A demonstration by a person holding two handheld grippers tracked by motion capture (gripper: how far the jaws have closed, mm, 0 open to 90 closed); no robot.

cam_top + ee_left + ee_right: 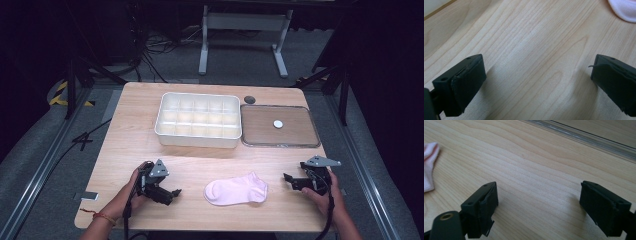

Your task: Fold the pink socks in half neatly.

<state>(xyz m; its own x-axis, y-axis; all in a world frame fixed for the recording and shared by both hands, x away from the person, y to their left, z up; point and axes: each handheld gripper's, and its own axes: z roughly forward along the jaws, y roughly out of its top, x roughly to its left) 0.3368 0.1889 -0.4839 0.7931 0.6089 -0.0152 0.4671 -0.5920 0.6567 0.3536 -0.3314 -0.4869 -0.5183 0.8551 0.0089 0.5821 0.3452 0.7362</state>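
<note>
Your left gripper (172,192) rests low over the table (130,130) with its jaws spread wide and nothing between them; your right gripper (289,178) is the same, jaws apart over bare wood. The pink sock (236,190) lies flat between the two, near each but touching neither. In the left gripper view only a corner of the sock (624,10) shows, cut off at the top edge; in the right gripper view its edge (429,165) is clipped at the left.
</note>
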